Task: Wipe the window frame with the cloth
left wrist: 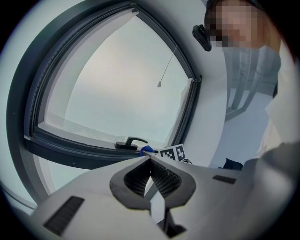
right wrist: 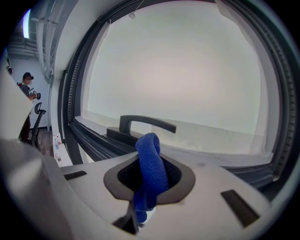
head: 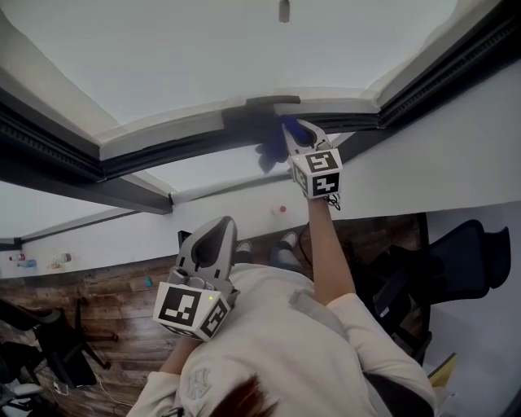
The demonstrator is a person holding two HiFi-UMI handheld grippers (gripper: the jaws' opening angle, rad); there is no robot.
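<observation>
My right gripper is raised to the dark window frame and is shut on a blue cloth. In the head view the blue cloth touches the frame just below the dark handle. In the right gripper view the cloth's folded end stands up just in front of the handle. My left gripper hangs lower, near my chest, away from the frame; its jaws meet with nothing between them. From the left gripper view the window frame, handle and a bit of cloth show ahead.
Pale window glass fills the frame, with a pull cord end hanging before it. A white wall lies to the right. Dark office chairs and a wooden floor are below. A person stands far off.
</observation>
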